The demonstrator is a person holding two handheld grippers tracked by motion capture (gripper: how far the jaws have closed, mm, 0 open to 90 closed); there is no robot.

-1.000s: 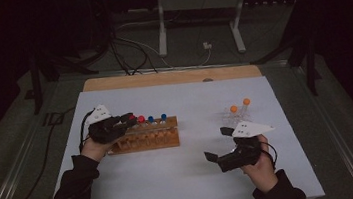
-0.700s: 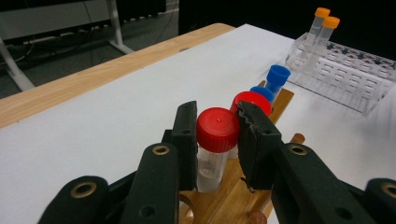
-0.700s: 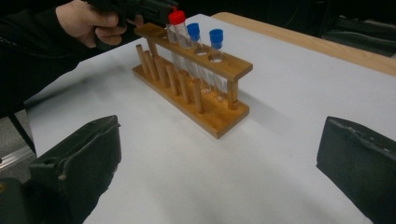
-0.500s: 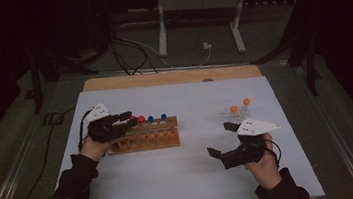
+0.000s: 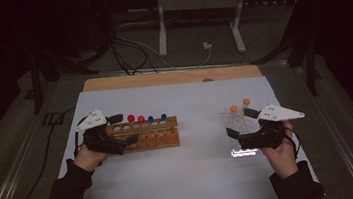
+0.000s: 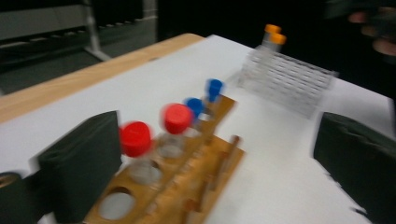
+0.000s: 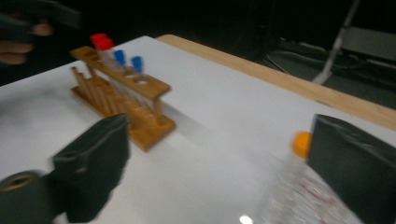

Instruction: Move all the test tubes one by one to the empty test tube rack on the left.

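Note:
A wooden tube rack (image 5: pixel 154 136) (image 6: pixel 205 177) (image 7: pixel 122 95) holds two red-capped tubes (image 5: pixel 136 119) (image 6: pixel 136 140) and two blue-capped tubes (image 5: pixel 157 118) (image 6: pixel 205 95). My left gripper (image 5: pixel 123 129) (image 6: pixel 215 140) straddles the rack's left end. Its jaws have just been opening and now stand wide, the nearest red-capped tube free beside the left jaw. At the right, a clear rack (image 5: pixel 237 121) (image 7: pixel 303 200) carries two orange-capped tubes (image 5: pixel 239 105) (image 7: pixel 301 143). My right gripper (image 5: pixel 240 123) (image 7: pixel 215 154) is at the clear rack, jaws just closing slightly, pressing nothing.
A white sheet (image 5: pixel 198 172) covers the table, with a bare wooden strip (image 5: pixel 172 77) along its far edge. Cables and a metal stand (image 5: pixel 196 22) lie on the dark floor beyond. A person's hands and dark sleeves come in from the bottom.
The left jaws have spread wide off the red-capped tube at the rack's left end. The right hand has moved right and away from the person, up to the clear rack.

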